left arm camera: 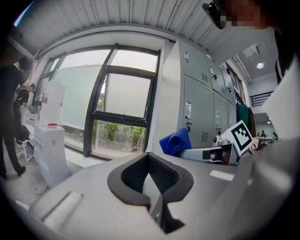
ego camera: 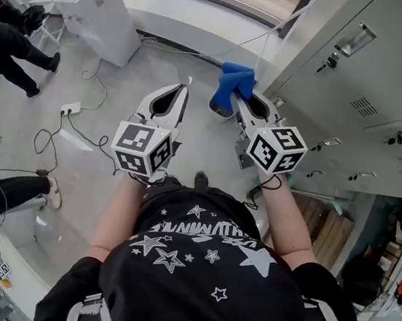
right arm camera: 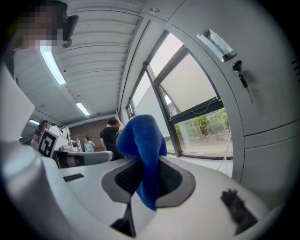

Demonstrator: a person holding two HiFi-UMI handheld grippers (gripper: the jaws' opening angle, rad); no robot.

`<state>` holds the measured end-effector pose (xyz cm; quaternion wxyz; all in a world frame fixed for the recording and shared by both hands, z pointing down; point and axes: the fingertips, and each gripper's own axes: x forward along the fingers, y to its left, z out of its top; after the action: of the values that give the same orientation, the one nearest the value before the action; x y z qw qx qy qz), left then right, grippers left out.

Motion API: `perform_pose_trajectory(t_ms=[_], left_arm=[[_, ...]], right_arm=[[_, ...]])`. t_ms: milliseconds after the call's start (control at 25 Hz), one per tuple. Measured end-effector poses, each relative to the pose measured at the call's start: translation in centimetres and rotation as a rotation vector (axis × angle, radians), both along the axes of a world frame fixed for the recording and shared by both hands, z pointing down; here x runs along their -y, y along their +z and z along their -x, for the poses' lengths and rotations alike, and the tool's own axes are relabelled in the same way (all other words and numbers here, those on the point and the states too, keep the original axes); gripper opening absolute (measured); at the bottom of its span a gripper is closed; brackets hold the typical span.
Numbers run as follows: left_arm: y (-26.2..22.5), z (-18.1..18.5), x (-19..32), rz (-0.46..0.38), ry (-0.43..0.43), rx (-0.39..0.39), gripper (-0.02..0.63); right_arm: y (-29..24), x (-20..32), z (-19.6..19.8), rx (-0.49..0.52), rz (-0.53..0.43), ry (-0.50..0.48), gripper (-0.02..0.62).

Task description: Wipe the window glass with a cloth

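The blue cloth [right arm camera: 143,154] is pinched in the right tongs [right arm camera: 146,180], with its bunched end raised above the jaws and a tail hung below. The left tongs [left arm camera: 152,180] are pressed together on nothing. The window glass [left arm camera: 125,101] lies on the far side, ahead of both tongs and apart from them, just left of the lockers [left arm camera: 197,108]. The right tongs are judged slightly nearer. In the head view the glass is cut off at the top edge, so the remaining gap cannot be gauged.
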<state>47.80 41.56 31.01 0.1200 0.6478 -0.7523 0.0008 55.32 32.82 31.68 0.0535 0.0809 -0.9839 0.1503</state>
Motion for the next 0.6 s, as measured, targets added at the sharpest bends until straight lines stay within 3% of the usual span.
perform_pose_trajectory(t_ms=[200, 600], left_arm=[[0.5, -0.3, 1.4, 0.020, -0.003, 0.000, 0.009], [1.1, 0.7, 1.1, 0.041, -0.095, 0.010, 0.009]], right_arm=[[0.3, 1.6, -0.8, -0.007, -0.040, 0.020, 0.074], [1.1, 3.6, 1.1, 0.024, 0.014, -0.026, 0.074]])
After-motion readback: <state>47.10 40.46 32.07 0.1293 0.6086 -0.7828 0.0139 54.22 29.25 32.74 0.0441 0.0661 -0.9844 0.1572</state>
